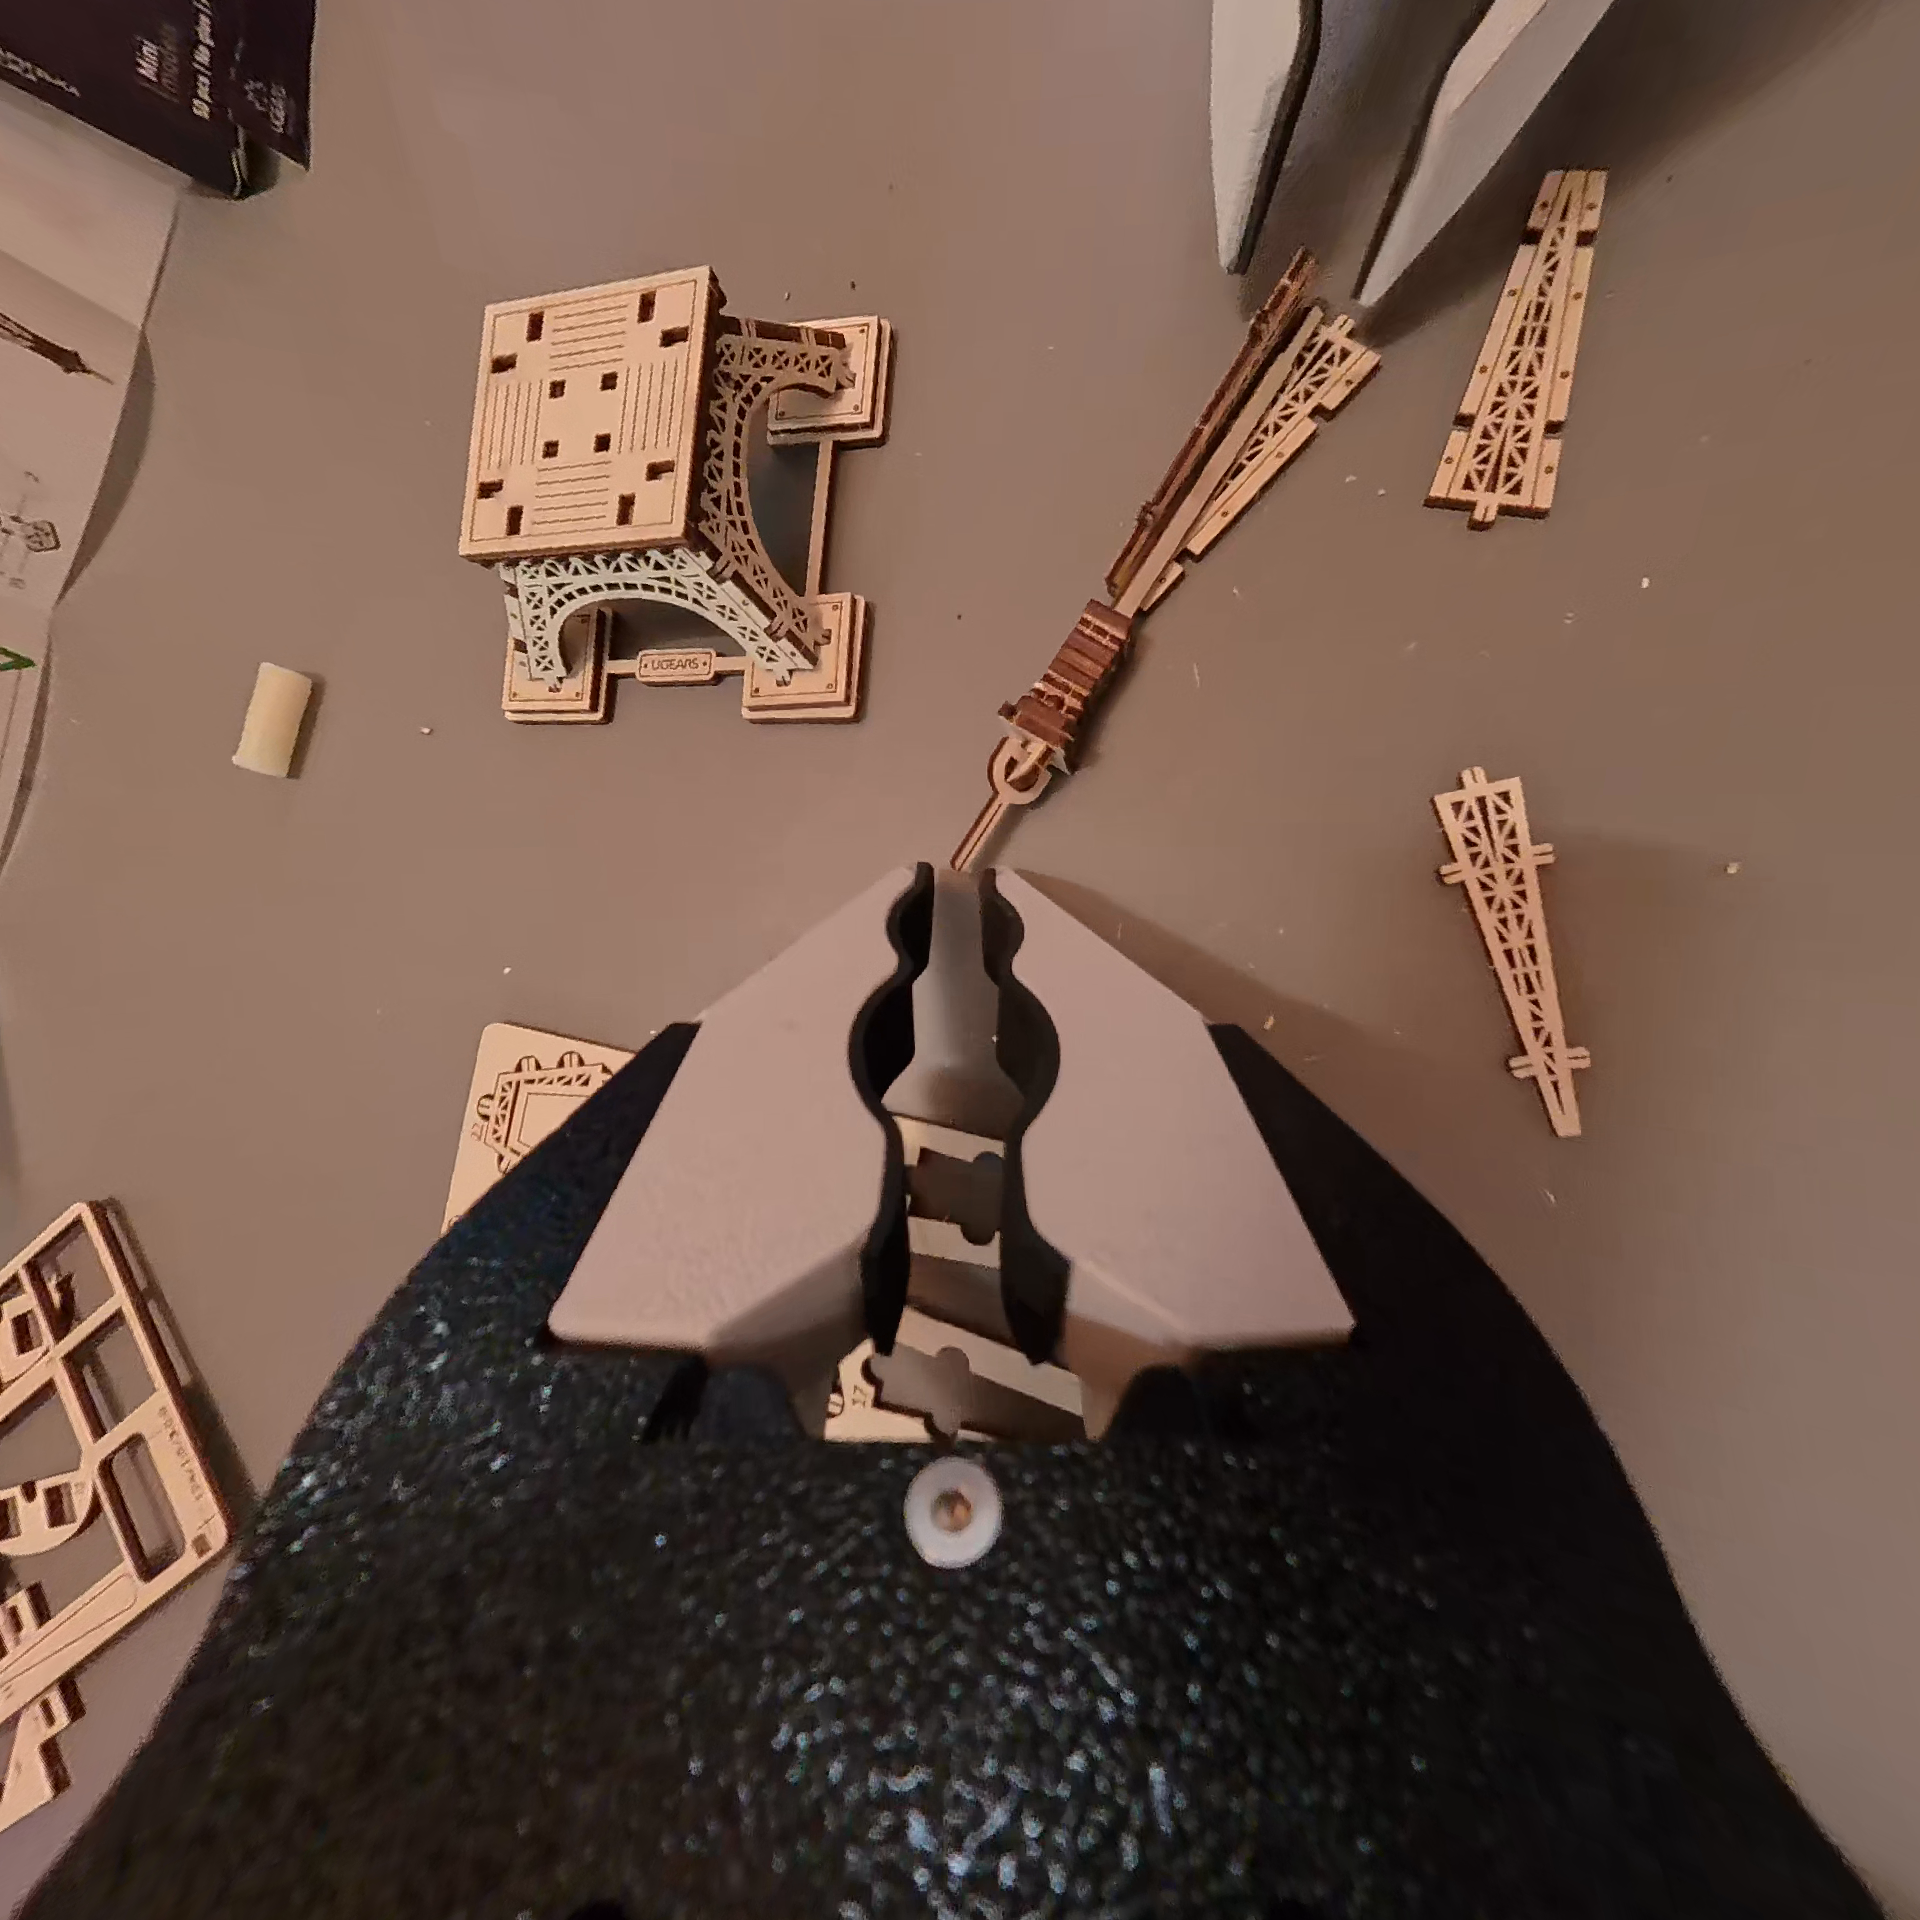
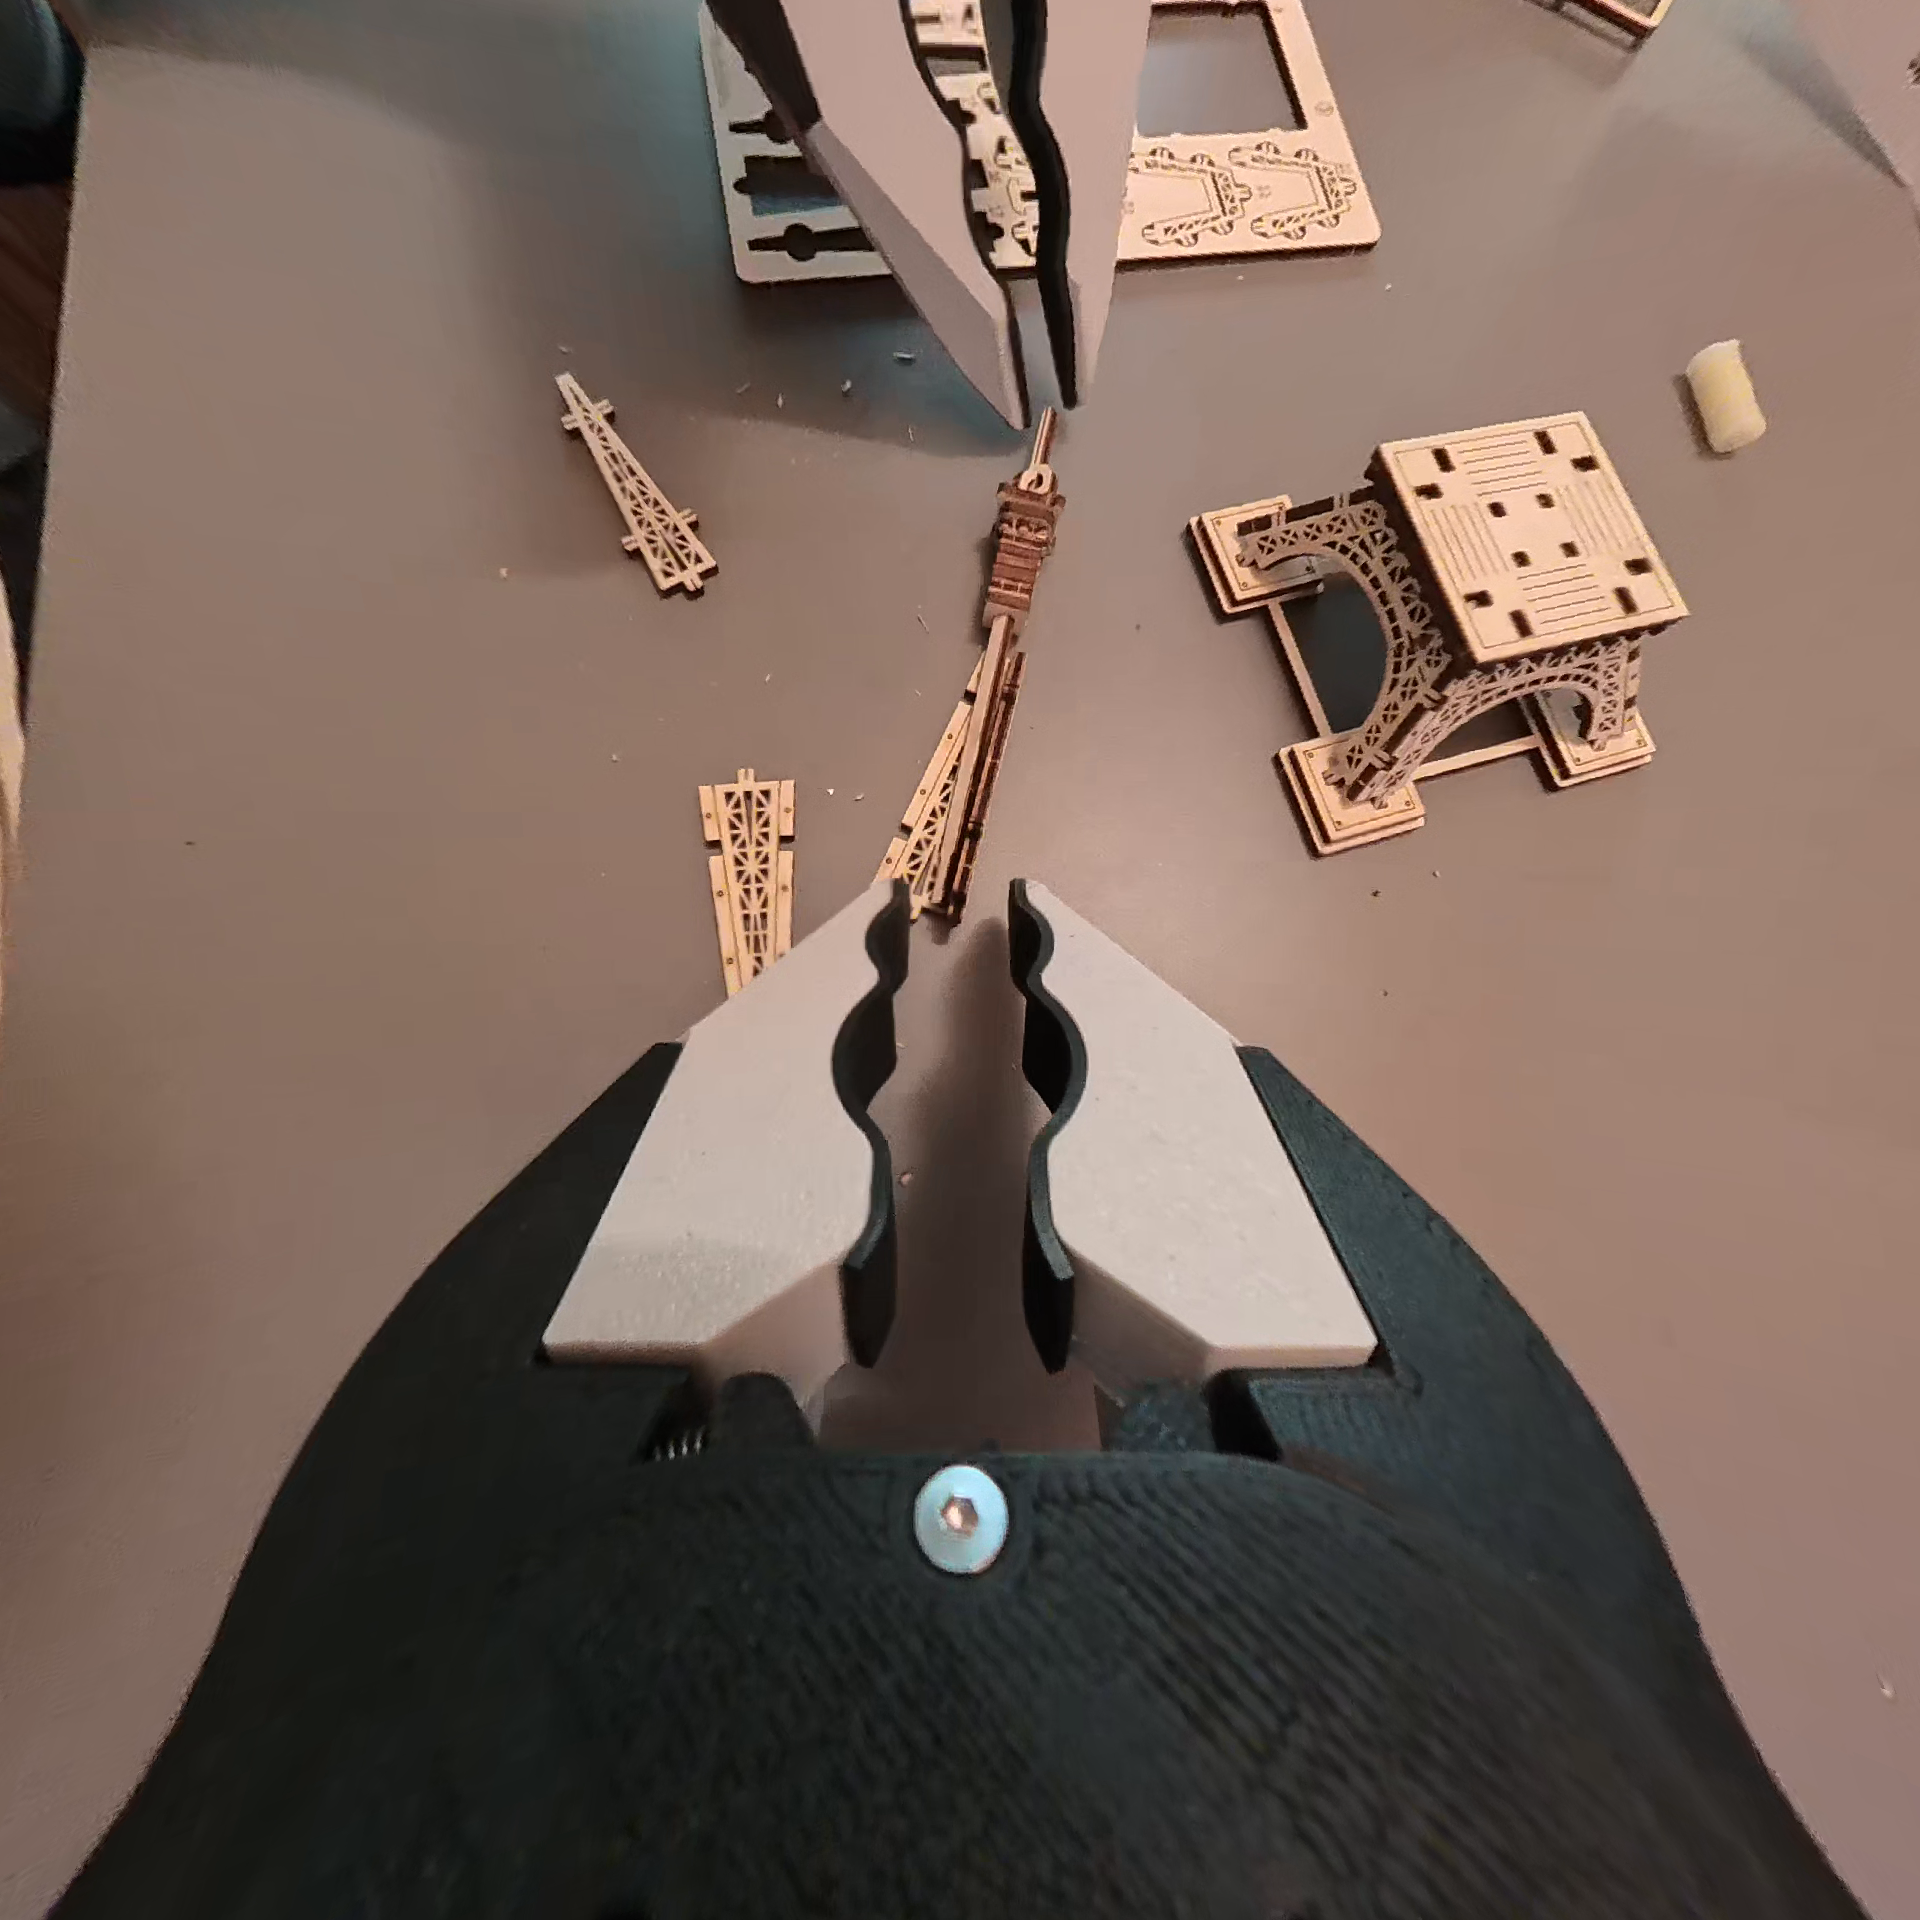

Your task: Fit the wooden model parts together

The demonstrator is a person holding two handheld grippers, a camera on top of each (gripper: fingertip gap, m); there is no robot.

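A partly built wooden spire lies flat on the grey table, also shown in the right wrist view. Its thin pin end points at my left gripper, whose jaws stand a narrow gap apart with the pin tip right at the fingertips, not clamped. Its wide lattice end lies between the fingertips of my right gripper, which is open and empty. The arched tower base stands upright on its square foot, apart from both grippers, and is also in the right wrist view. Each gripper shows in the other's view: the right gripper, the left gripper.
Two loose lattice panels lie beside the spire. A small pale wax cylinder lies left of the base. Punched part sheets lie near the left gripper. A black box and a paper sheet sit at the far left.
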